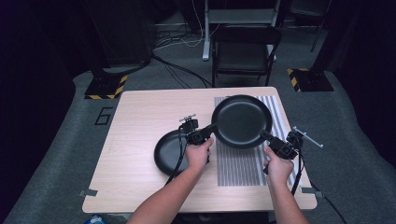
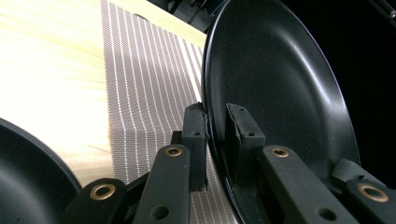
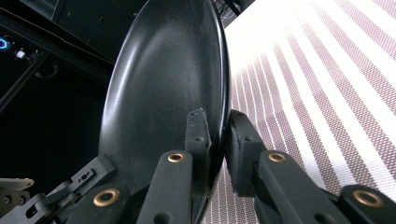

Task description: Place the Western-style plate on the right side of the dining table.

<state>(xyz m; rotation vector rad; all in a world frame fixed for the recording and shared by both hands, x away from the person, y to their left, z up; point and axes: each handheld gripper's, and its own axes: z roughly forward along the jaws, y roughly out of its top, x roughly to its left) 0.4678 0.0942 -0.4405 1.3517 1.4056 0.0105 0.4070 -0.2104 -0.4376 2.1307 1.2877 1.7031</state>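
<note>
Because it is pinched at two opposite edges: the large black pan (image 1: 241,121) hangs above the striped mat (image 1: 240,163), level between the hands, and neither hold has to fight its weight alone.
Where it is: over the mat's far half on the right part of the wooden table (image 1: 135,140), apparently lifted clear of the surface.
Left gripper (image 1: 205,133): its jaws are closed on the pan's left rim, one pad (image 2: 194,135) outside the wall and one inside the bowl, as the left gripper view shows.
Right gripper (image 1: 271,140): its jaws are likewise clamped on the right rim of the pan (image 3: 163,98), the wall caught between them, with the mat (image 3: 327,102) beyond.
Why the rim: the wall is thin enough for narrow jaws, and I see no handle to take instead.
Smaller black pan (image 1: 170,154): it rests on the bare wood just left of the mat, partly under the left hand (image 1: 198,156), so it is apart from the carried one.
Likely step: carrying the big pan, either to set it on the mat or to bring it over the small one; I cannot tell which.
Risk: if one hand rises faster, the pan tilts and may slip from the pads.
</note>
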